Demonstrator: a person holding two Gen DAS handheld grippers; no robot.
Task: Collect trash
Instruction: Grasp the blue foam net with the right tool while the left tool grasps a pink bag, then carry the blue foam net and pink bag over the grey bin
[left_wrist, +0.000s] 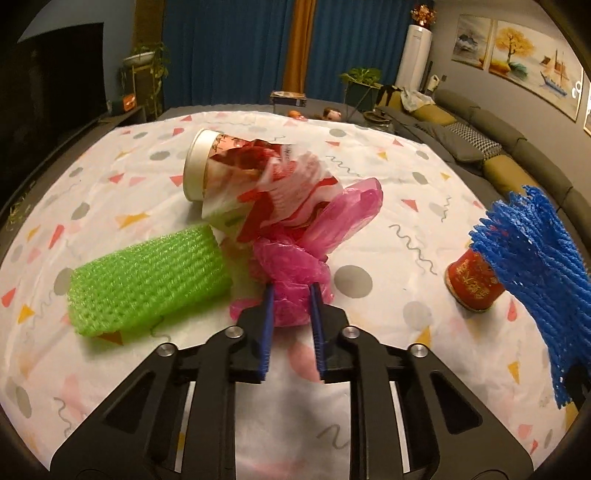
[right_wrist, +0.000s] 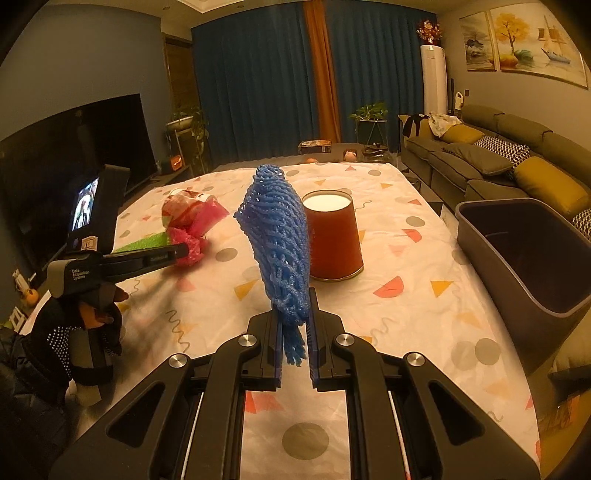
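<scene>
Patterned white tablecloth (left_wrist: 369, 155) is carrying scattered trash.
Left gripper (left_wrist: 292, 295) is clenching a crumpled pink plastic bag (left_wrist: 295, 266); right gripper (right_wrist: 293, 314) is pinching a blue foam net sleeve (right_wrist: 279, 236).

Dim room: blue curtains (right_wrist: 258, 85), olive sofa (right_wrist: 509, 158), dark television (right_wrist: 74, 155), wall paintings (right_wrist: 517, 40).

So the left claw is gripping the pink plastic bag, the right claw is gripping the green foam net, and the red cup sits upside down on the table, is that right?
Not quite. The right claw is gripping the blue foam net, as the right wrist view shows; the green foam net lies on the table. The rest holds: the left claw grips the pink plastic bag, and the red cup sits upside down.
</scene>
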